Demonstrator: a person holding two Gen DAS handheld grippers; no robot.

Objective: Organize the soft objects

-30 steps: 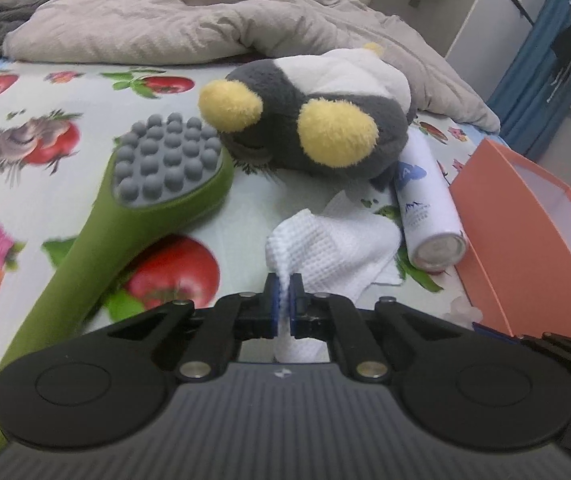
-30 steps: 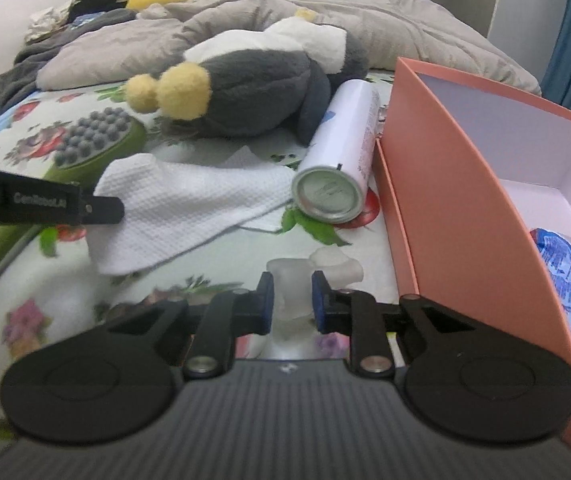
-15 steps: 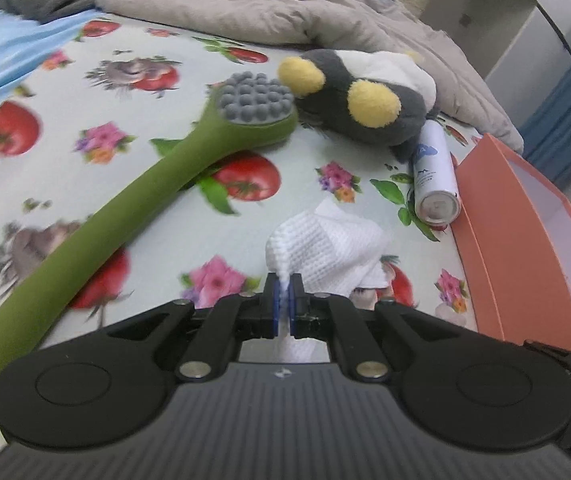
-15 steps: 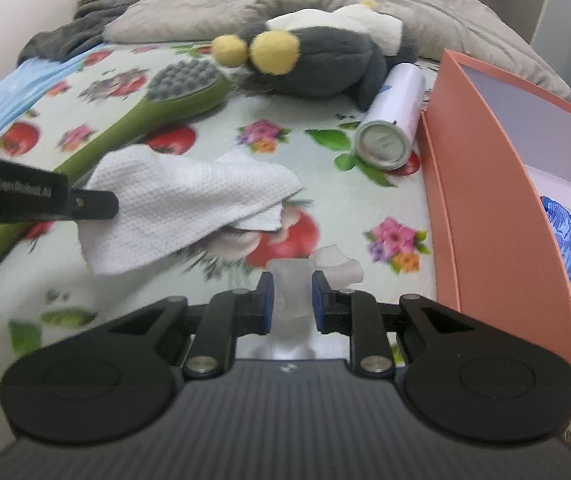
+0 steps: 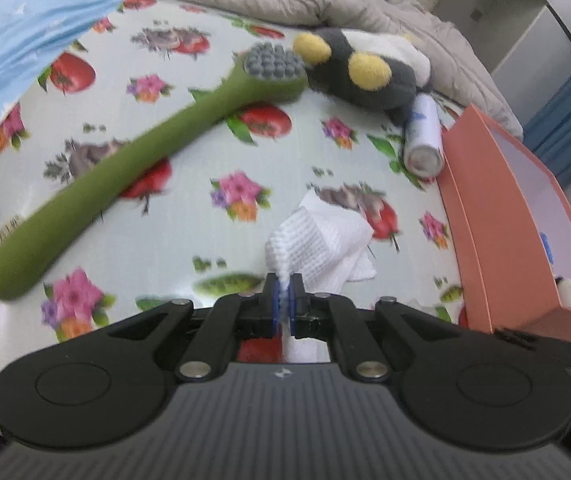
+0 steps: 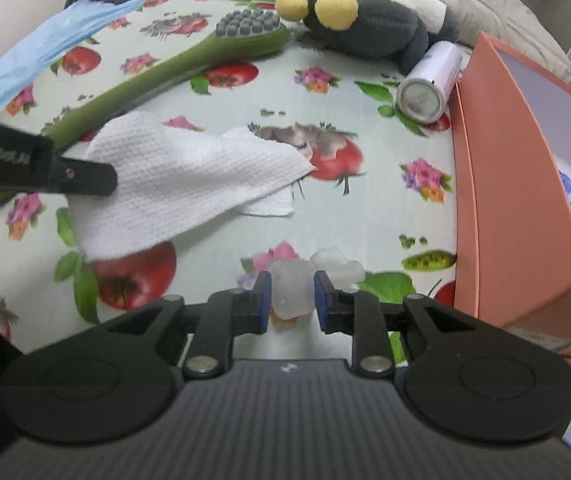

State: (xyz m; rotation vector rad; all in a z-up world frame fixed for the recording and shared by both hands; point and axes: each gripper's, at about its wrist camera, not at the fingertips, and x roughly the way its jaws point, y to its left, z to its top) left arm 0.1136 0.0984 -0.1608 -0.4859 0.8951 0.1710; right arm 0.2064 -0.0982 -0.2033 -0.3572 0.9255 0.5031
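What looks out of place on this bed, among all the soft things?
The white spray can lies tipped on its side against the pink box; it and the green massage brush look hard, unlike the plush toy.

One white cloth (image 6: 189,176), one plush toy (image 6: 369,24), one green massage brush (image 5: 125,168) (long-handled), one spray can (image 6: 429,84), one orange box (image 6: 521,184).

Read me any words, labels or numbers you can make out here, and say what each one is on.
Nothing can be read for sure.
Left gripper: pale lettering on its side in the right wrist view, too blurred.
Spray can: blue printing on the body, too small.
Orange box: a label near its bottom edge, unreadable.
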